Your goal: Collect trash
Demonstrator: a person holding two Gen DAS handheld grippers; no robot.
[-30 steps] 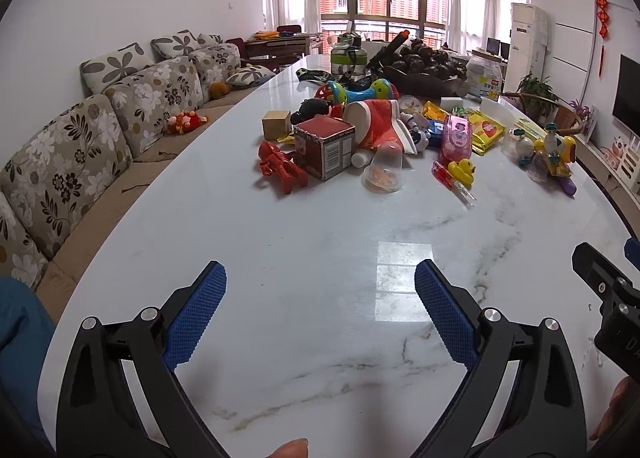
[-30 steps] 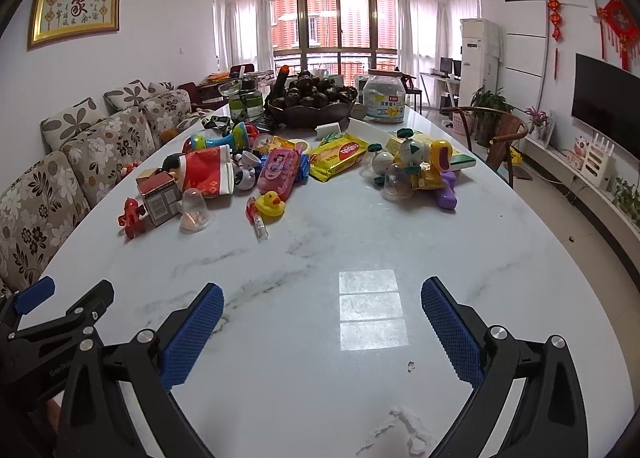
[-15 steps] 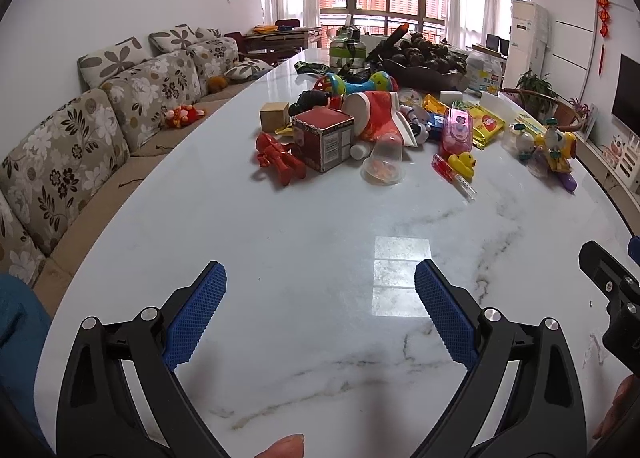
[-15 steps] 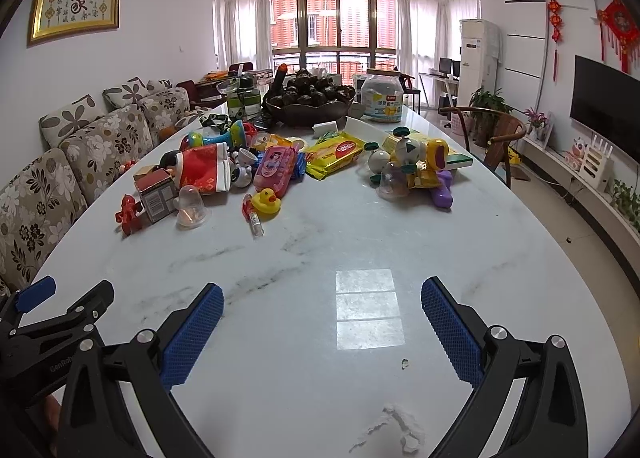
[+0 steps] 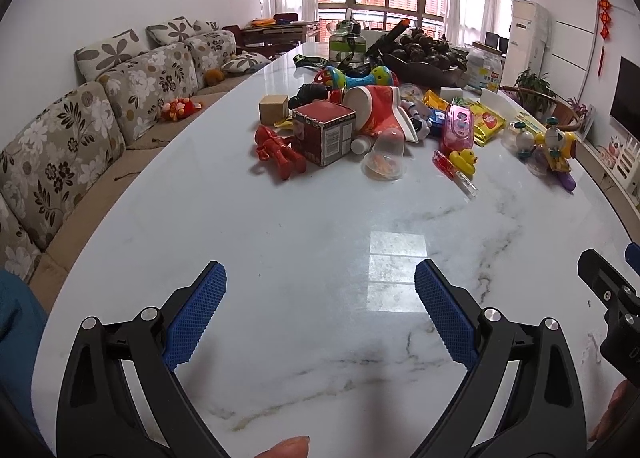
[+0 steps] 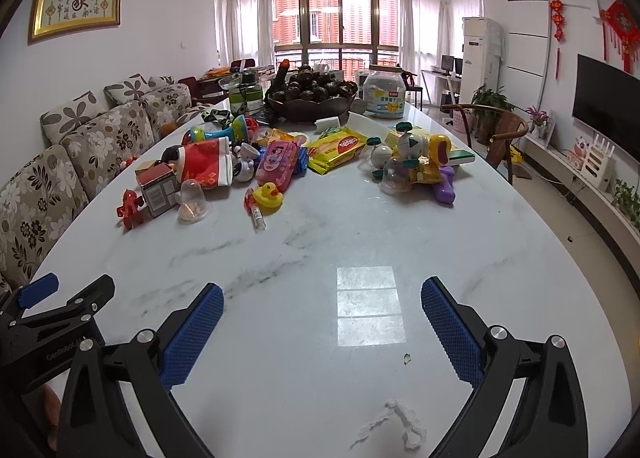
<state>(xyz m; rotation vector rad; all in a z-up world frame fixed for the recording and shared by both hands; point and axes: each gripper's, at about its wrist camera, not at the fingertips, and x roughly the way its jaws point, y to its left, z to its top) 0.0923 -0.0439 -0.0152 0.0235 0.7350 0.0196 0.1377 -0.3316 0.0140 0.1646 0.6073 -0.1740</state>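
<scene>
A crumpled scrap of white paper [image 6: 394, 424] lies on the white marble table [image 6: 360, 234] at the near edge, low in our right wrist view, just ahead of and between the fingers of our right gripper [image 6: 322, 300]. A tiny clear fragment [image 6: 407, 358] sits on the marble just beyond the scrap, closer to the right-hand blue pad [image 6: 450, 328]. Nothing touches either piece — our right gripper's fingers are spread wide, holding nothing.

Our left gripper [image 5: 320, 278] is beside it, also with fingers spread wide and empty above bare marble; its blue pads [image 5: 196, 314] frame a reflected window patch on the tabletop. From the left wrist view we cannot see the paper scrap.

Well apart from the trash, toward the middle of the table, a cluster of toys and packets is spread out: a red toy figure [image 5: 278, 151] next to a red-topped carton [image 5: 324, 131], a clear plastic dome [image 5: 384, 159], a yellow rubber duck [image 6: 269, 195] just beside a small clear tube [image 6: 256, 209], a pink case [image 6: 277, 163], a yellow snack packet [image 6: 338, 151] and a purple-and-yellow toy [image 6: 434, 169]. Behind them stands a dark bowl piled with dark fruit [image 6: 314, 95], and a floral sofa [image 5: 72, 137] runs along the table's left side.
</scene>
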